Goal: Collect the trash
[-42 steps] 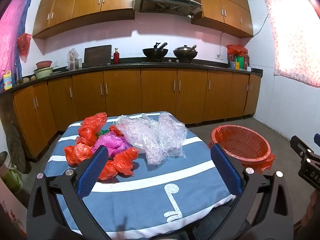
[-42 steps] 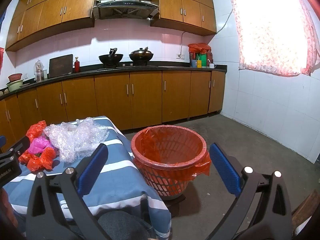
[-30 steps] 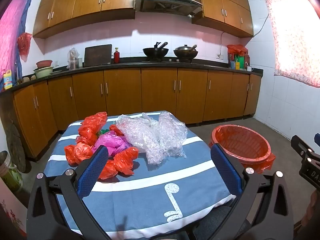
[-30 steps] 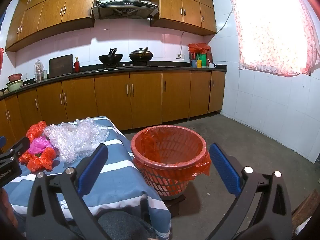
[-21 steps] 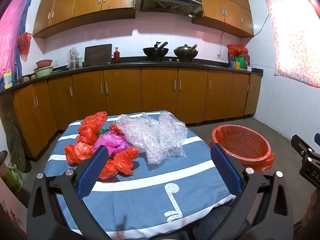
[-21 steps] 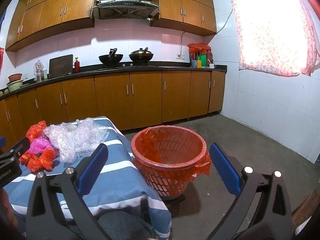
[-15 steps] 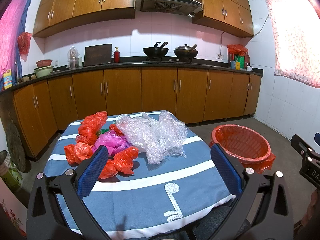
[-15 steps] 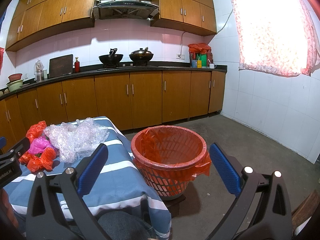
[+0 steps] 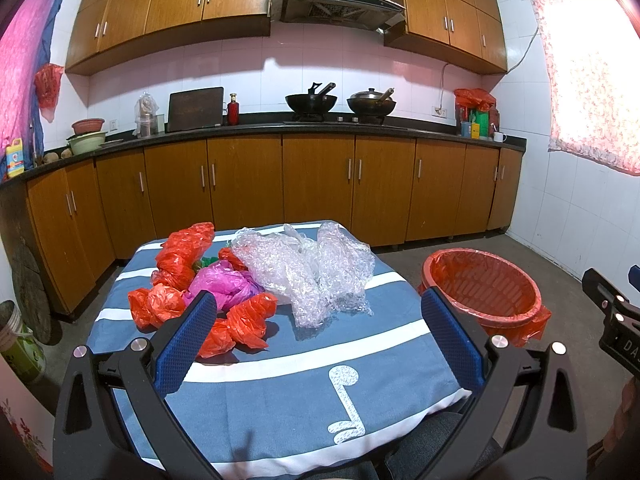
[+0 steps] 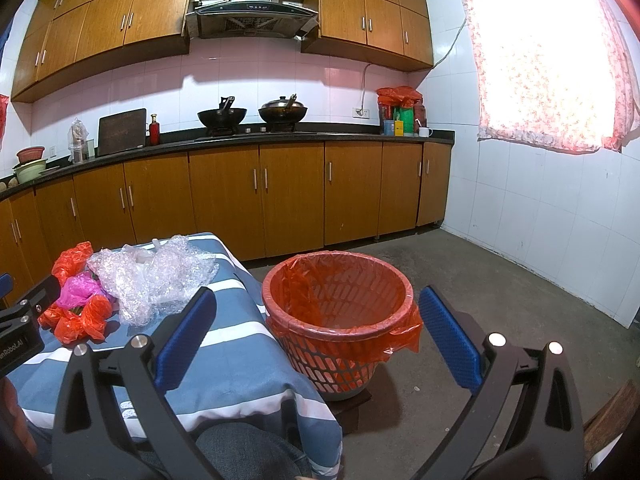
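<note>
Crumpled clear bubble wrap, a pink plastic bag and several red plastic bags lie on a blue-and-white striped table. The bubble wrap also shows in the right wrist view. A red mesh bin lined with a red bag stands on the floor right of the table. My left gripper is open and empty, held above the table's near side. My right gripper is open and empty, in front of the bin.
Wooden cabinets and a dark counter with woks line the back wall. A white tiled wall with a curtained window is on the right. Concrete floor lies around the bin. A bucket stands at the far left.
</note>
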{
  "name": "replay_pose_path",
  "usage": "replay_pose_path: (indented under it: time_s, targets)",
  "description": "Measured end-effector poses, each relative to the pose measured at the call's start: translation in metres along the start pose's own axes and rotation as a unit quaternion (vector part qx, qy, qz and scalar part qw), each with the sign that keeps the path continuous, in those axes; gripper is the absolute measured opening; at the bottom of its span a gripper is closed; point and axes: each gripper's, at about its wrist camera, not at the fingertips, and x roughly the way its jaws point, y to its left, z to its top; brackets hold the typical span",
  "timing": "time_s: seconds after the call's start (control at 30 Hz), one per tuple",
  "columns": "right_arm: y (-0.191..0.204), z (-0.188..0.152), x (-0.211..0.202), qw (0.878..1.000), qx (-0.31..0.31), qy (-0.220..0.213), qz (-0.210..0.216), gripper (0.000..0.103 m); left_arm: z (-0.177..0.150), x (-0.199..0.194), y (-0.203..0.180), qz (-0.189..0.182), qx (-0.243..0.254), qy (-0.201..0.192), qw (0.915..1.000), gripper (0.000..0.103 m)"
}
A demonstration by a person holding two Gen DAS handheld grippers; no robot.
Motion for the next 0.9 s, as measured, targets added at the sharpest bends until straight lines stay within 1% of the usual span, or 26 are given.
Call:
replay_pose_path:
  time_s: [0.9]
  targets:
    - [0.0005,-0.0004,0.0002,1.000,0.000,0.000,0.000,0.099,0.0003,0.0006,0.0004,0.000,-0.001,0.001,1.0000,0.101]
